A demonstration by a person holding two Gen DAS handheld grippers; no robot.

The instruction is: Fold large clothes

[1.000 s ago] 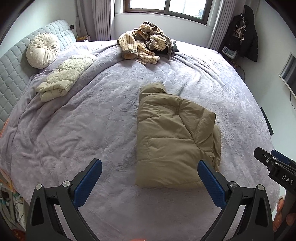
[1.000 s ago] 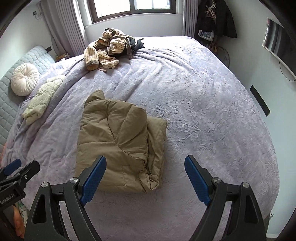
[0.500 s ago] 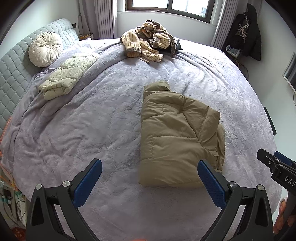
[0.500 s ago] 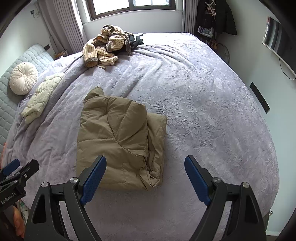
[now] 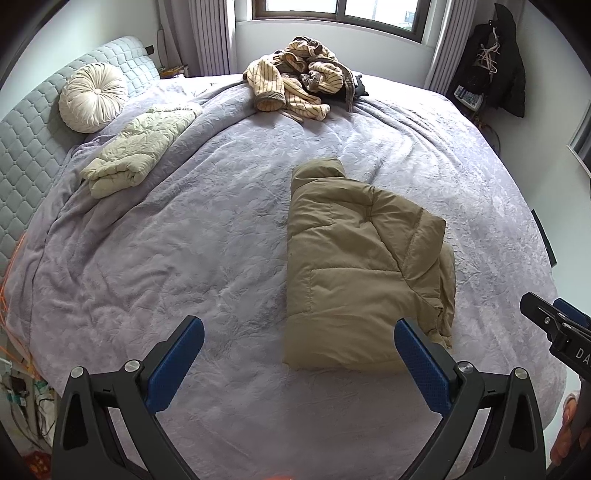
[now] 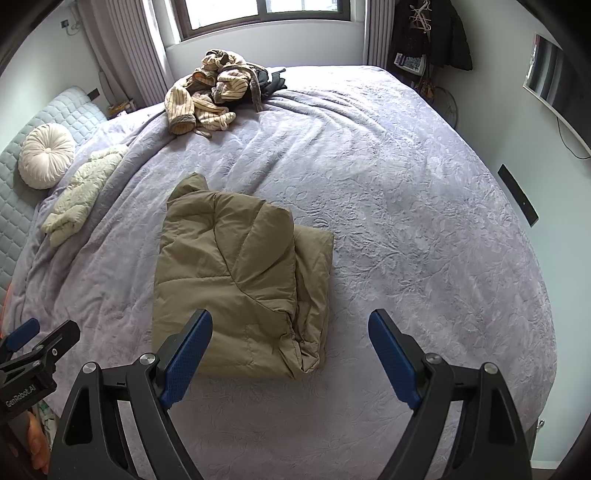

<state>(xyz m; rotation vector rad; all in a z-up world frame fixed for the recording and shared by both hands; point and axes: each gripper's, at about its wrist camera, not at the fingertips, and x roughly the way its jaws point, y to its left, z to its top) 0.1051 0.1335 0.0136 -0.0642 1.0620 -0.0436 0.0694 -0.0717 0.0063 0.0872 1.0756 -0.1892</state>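
Left wrist view — one folded khaki jacket (image 5: 354,266), one cream jacket (image 5: 140,147), one striped heap (image 5: 295,81).

The folded jacket (image 5: 354,266) is plain khaki-tan on a lavender bedspread (image 5: 184,240) embossed with a leafy pattern. At twelve o'clock sits a cream heap of brown-striped clothes (image 5: 295,79). At ten o'clock lie a pale green quilted garment (image 5: 136,151) and an off-white round cushion (image 5: 92,96). The gripper pads (image 5: 177,365) are blue.

Home bedroom, wide bed (image 5: 207,236) under lilac quilted cover, padded grey headboard (image 5: 33,147), round cushion (image 5: 92,96), curtained window (image 6: 258,14), dark coats (image 5: 502,70) hanging in corner
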